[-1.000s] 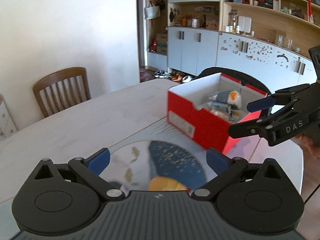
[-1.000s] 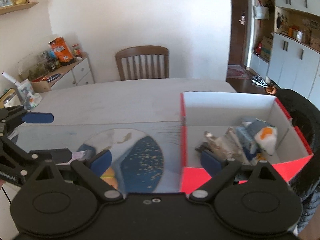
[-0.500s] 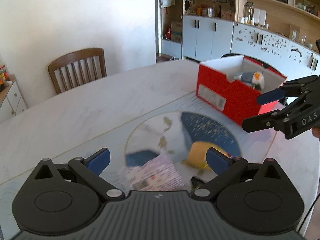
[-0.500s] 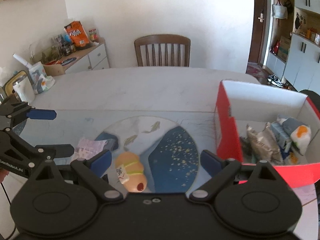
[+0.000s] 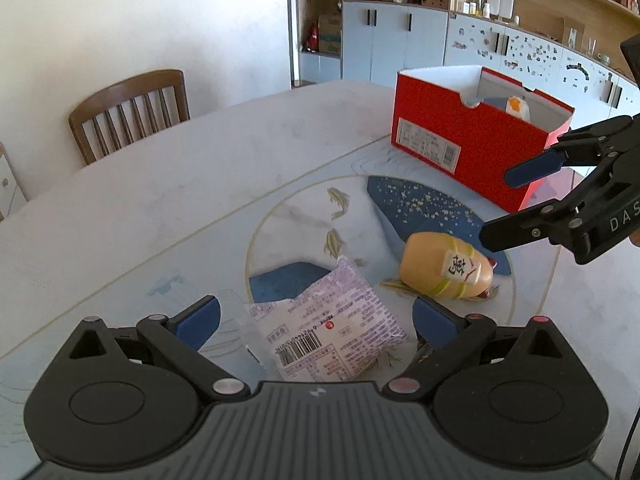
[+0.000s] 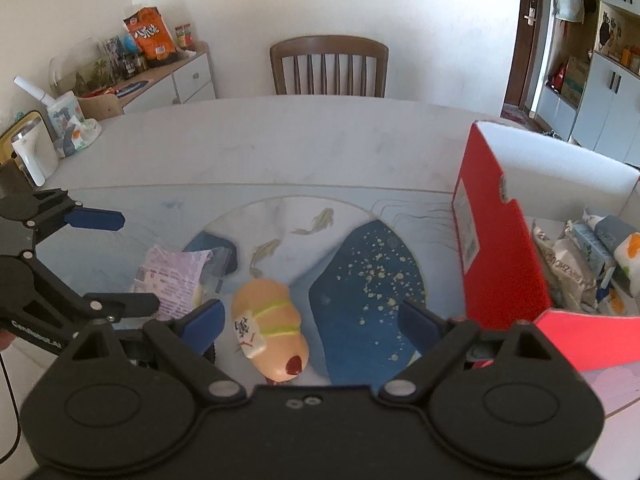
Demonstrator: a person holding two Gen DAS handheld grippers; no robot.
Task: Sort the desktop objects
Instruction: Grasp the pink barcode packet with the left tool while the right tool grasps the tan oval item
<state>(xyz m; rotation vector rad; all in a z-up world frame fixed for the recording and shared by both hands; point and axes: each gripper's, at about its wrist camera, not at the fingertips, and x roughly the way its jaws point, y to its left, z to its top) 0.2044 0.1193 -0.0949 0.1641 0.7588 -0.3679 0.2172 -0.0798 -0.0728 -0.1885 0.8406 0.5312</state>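
Purple packet (image 5: 326,322) and bun (image 5: 446,272) now nearer than before, between wide-open, empty fingers of both grippers.

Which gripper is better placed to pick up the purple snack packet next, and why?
Left. The purple snack packet lies directly between the left gripper's open jaws. The right gripper, also open, is lined up over the hot dog bun toy instead.

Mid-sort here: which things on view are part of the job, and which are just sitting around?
Job: purple snack packet; yellow hot-dog toy; red box, already holding packets.

Lying about: wooden chair; orange chip bag on the side cabinet.
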